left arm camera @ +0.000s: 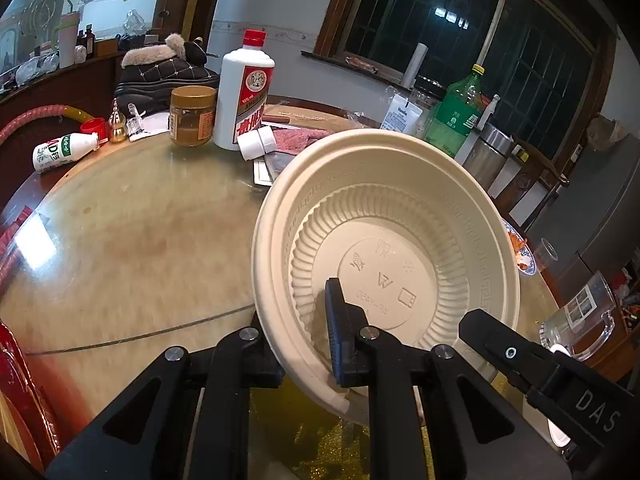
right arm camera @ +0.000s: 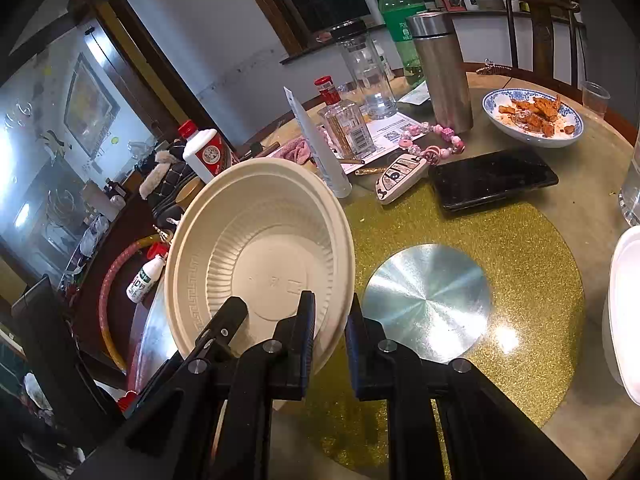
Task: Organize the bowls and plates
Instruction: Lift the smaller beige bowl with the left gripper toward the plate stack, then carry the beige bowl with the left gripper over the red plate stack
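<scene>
A cream plastic bowl (left arm camera: 400, 208) hangs tilted above the round table, its inside facing both cameras. My left gripper (left arm camera: 296, 320) is shut on its near rim, one blue pad inside the bowl and the other finger hidden behind the wall. In the right wrist view the same bowl (right arm camera: 260, 216) fills the left half. My right gripper (right arm camera: 330, 312) is shut on the rim beside the left one, with one pad inside and one outside. The rim looks doubled, but I cannot tell whether two bowls are nested. Part of a white dish (right arm camera: 628, 312) shows at the right edge.
A blue-and-white dish of fried food (right arm camera: 532, 120), a black phone (right arm camera: 492, 180), a steel flask (right arm camera: 440, 72) and a silver disc (right arm camera: 426, 300) on a gold mat lie to the right. A white liquor bottle (left arm camera: 244, 92), a jar (left arm camera: 192, 116) and a green bottle (left arm camera: 456, 112) stand behind.
</scene>
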Demonstrator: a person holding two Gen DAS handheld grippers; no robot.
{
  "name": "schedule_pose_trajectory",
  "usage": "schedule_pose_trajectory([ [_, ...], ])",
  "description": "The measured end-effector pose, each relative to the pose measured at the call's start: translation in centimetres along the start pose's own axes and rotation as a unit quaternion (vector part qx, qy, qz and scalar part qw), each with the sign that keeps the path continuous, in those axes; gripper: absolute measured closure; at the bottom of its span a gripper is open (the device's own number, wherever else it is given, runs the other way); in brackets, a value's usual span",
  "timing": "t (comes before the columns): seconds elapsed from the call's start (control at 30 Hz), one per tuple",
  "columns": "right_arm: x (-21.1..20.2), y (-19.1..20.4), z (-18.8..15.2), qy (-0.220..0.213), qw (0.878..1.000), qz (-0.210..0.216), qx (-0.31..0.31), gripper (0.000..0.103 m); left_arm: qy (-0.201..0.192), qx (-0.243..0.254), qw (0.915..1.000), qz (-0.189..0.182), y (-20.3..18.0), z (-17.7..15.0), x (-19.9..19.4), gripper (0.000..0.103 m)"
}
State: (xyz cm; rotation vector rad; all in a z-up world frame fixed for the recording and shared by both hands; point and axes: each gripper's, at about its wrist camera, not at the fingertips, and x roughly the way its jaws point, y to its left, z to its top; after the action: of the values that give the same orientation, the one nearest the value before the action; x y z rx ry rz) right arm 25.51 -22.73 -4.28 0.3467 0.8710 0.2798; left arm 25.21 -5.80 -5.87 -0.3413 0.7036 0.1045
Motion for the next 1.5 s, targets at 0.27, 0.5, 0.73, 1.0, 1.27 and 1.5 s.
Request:
schedule_pose_trajectory([
  [0.27,-0.2,0.2,0.0,-0.003,1.000,0.000,-0.005,0.089,-0.005,0.001,1.0000,0.003,0.1,0.1,-0.4,0.089],
  [0.5,-0.8,0.7,0.1,-0.013,1.000,-0.002,-0.012,0.089,-0.016,0.000,0.9999,0.003,0.1,0.3,-1.1,0.089],
  [0.73,-0.8,0.9,0.1,-0.015,1.000,-0.003,-0.015,0.089,-0.018,0.001,0.9998,0.005,0.1,0.4,-1.3,0.089],
  [1.0,-2.2,1.5,0.4,-0.032,0.999,-0.003,-0.020,0.089,-0.032,-0.001,0.9995,-0.001,-0.4,1.2,-2.9,0.089],
  [1.27,-6.6,0.8,-0.8,-0.050,0.998,-0.022,-0.008,0.089,-0.029,0.034,0.9989,-0.017,-2.2,0.2,-5.9,0.089],
  [1.5,-9.1,1.5,-3.8,-0.041,0.999,-0.024,-0.012,0.087,-0.012,0.056,0.9982,-0.022,-0.8,-1.6,-8.7,0.089],
])
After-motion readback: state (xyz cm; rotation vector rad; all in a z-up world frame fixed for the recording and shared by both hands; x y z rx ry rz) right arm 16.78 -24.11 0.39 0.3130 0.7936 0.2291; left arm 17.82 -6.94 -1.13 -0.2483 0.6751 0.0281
